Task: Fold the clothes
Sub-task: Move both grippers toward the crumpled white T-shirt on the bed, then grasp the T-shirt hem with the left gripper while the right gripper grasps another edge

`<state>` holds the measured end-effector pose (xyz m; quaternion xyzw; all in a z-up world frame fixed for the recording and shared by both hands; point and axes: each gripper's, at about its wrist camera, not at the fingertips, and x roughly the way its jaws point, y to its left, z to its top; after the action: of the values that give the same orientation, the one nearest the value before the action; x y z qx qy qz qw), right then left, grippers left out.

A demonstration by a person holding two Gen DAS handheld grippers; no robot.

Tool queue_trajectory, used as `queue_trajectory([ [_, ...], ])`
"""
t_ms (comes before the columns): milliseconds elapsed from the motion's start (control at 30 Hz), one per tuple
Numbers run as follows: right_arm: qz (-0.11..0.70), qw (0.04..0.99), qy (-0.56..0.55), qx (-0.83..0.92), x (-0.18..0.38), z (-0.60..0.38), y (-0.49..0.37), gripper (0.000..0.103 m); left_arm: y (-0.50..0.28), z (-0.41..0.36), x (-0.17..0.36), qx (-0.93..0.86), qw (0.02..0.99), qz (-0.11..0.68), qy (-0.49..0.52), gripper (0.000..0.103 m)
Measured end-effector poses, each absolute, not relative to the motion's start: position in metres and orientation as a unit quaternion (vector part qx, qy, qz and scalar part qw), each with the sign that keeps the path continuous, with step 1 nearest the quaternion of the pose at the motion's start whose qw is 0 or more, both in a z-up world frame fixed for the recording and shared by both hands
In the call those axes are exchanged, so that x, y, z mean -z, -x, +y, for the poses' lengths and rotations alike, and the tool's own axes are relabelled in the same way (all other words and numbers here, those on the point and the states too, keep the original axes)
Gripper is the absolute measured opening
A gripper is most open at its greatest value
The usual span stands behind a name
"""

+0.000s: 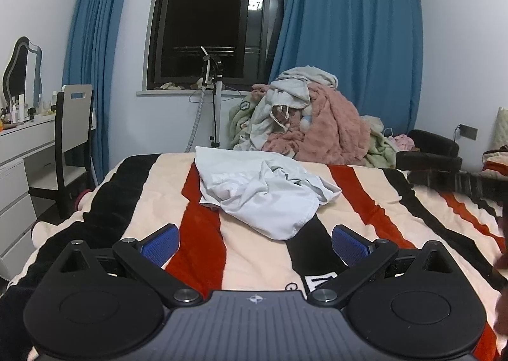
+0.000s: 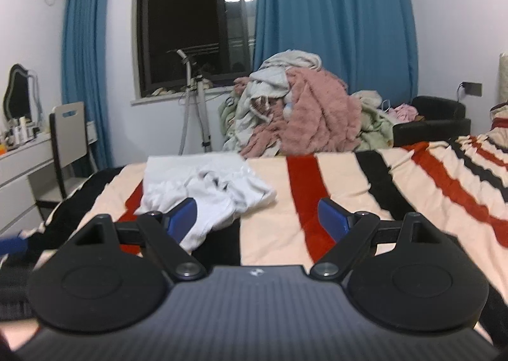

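Observation:
A crumpled white garment (image 1: 263,193) lies on the striped bed, just ahead of my left gripper (image 1: 255,245). The left gripper is open and empty, its blue pads (image 1: 160,245) apart and short of the cloth's near edge. In the right wrist view the same garment (image 2: 206,189) lies ahead and to the left. My right gripper (image 2: 257,218) is open and empty above the blanket; its left pad (image 2: 184,219) overlaps the garment's near corner in the picture, but I cannot tell if it touches.
The bed carries a cream, red and black striped blanket (image 1: 365,212). A heap of pink and pale clothes (image 1: 317,120) sits beyond its far edge. A white dresser and chair (image 1: 70,126) stand left; a garment steamer stand (image 1: 216,101) is by the window; a black armchair (image 1: 428,151) is right.

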<state>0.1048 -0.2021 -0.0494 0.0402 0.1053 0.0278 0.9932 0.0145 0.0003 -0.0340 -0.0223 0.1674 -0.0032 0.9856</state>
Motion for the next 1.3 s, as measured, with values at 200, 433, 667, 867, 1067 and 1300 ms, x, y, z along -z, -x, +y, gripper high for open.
queue_trajectory([
  [200, 0.052, 0.998, -0.046, -0.003, 0.001, -0.215, -0.118, 0.085, -0.032, -0.014, 0.048, 0.024, 0.981, 0.194, 0.011, 0.103],
  [433, 0.081, 0.991, -0.107, -0.019, 0.023, -0.252, -0.136, 0.085, -0.109, -0.045, 0.076, 0.057, 0.964, 0.261, 0.009, 0.103],
  [667, 0.121, 0.987, -0.106, 0.025, 0.072, -0.279, -0.163, 0.085, -0.214, -0.106, 0.106, 0.057, 0.97, 0.218, -0.094, 0.103],
  [867, 0.132, 0.983, -0.108, 0.07, 0.108, -0.292, -0.206, 0.085, -0.281, -0.131, 0.139, 0.027, 0.966, 0.218, -0.139, 0.083],
  [1067, 0.129, 0.983, -0.089, 0.095, 0.131, -0.285, -0.222, 0.085, -0.278, -0.09, 0.125, 0.059, 0.978, 0.193, -0.058, 0.011],
  [1300, 0.097, 0.99, -0.078, 0.071, 0.128, -0.271, -0.207, 0.085, -0.223, -0.027, 0.072, 0.065, 0.986, 0.154, 0.028, 0.006],
])
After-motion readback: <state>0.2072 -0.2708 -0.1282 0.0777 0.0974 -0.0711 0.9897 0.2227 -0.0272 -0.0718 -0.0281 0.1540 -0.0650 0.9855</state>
